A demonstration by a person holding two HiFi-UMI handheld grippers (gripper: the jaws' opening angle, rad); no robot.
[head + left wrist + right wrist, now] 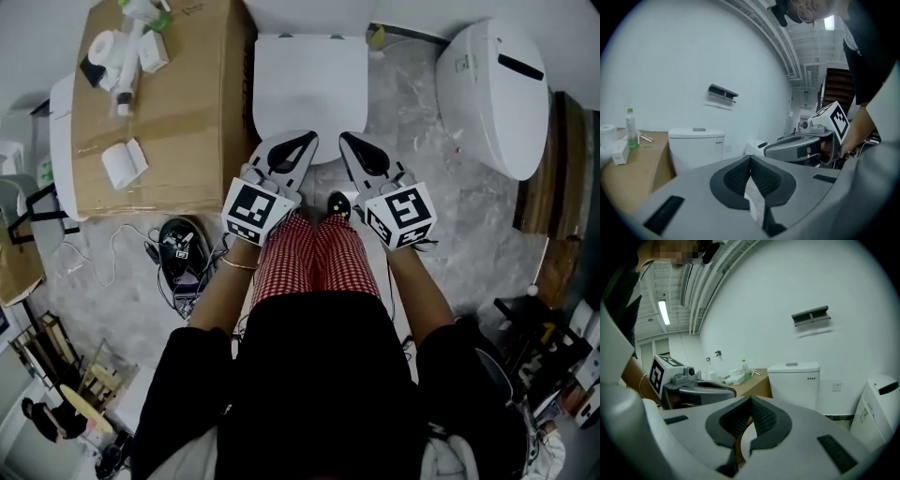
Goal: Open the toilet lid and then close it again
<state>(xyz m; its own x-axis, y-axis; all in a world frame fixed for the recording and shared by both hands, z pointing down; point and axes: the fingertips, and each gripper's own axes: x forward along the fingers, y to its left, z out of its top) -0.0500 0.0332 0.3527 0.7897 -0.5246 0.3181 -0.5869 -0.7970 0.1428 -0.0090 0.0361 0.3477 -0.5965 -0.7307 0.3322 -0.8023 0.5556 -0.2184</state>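
The lid (309, 94) lies flat down on the toilet, its front edge toward the person and its hinge end toward the wall. The tank (696, 145) stands upright behind it.

Just short of that front edge, the left gripper (312, 138) and the right gripper (344, 138) hang side by side, a little apart, over the person's knees. The head view suggests neither touches the lid, though it cannot quite settle this. Each gripper view looks level at the tank and wall, with the lid out of sight below. In both, the jaw tips meet and nothing is caught between them, so both are drawn narrow and empty.

A lid that is down, with both grippers waiting at its front edge, fits two stages. Either it is about to be raised, or it has been lowered again and the grippers are free of it. The pictures do not say which.

If the lid is handled from here, I judge it calls for a tip under or on the front edge, since the jaws as they stand could not clasp it.

A box (159, 103) stands against the toilet's left side on the floor (412, 112).
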